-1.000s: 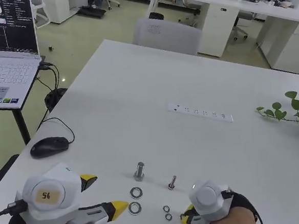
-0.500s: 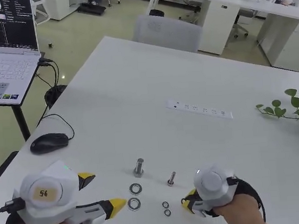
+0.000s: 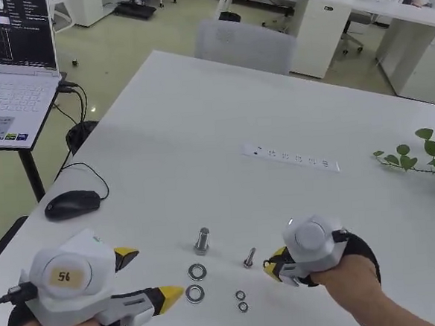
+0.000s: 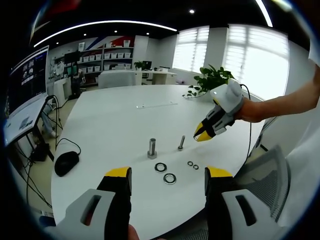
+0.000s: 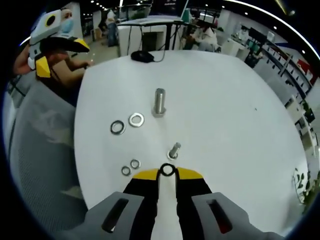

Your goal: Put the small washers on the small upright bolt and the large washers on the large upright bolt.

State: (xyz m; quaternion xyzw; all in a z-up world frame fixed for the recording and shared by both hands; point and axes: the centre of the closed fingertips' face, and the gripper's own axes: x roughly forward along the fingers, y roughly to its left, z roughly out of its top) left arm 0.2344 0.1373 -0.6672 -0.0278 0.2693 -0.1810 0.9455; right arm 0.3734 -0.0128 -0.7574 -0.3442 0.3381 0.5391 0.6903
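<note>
A large upright bolt (image 3: 202, 241) and a small upright bolt (image 3: 249, 258) stand near the table's front edge. Two large washers (image 3: 197, 272) (image 3: 194, 293) lie flat in front of the large bolt. Two small washers (image 3: 240, 296) (image 3: 243, 307) lie in front of the small bolt. My right gripper (image 3: 273, 267) hovers just right of the small bolt, shut on a small washer (image 5: 167, 170) pinched between its yellow tips, close above the small bolt (image 5: 174, 149). Left of the large washers, my left gripper (image 3: 149, 276) stands open and holds nothing.
A white power strip (image 3: 290, 161) lies mid-table. At the left edge sits a black mouse (image 3: 72, 204) with its cable, and a laptop (image 3: 11, 88) rests on a side stand. Plant leaves (image 3: 426, 156) reach in from the right. A grey chair (image 3: 243, 45) stands at the far side.
My right gripper has risen from beside the small washers and moved up toward the small bolt. The left gripper has hardly moved.
</note>
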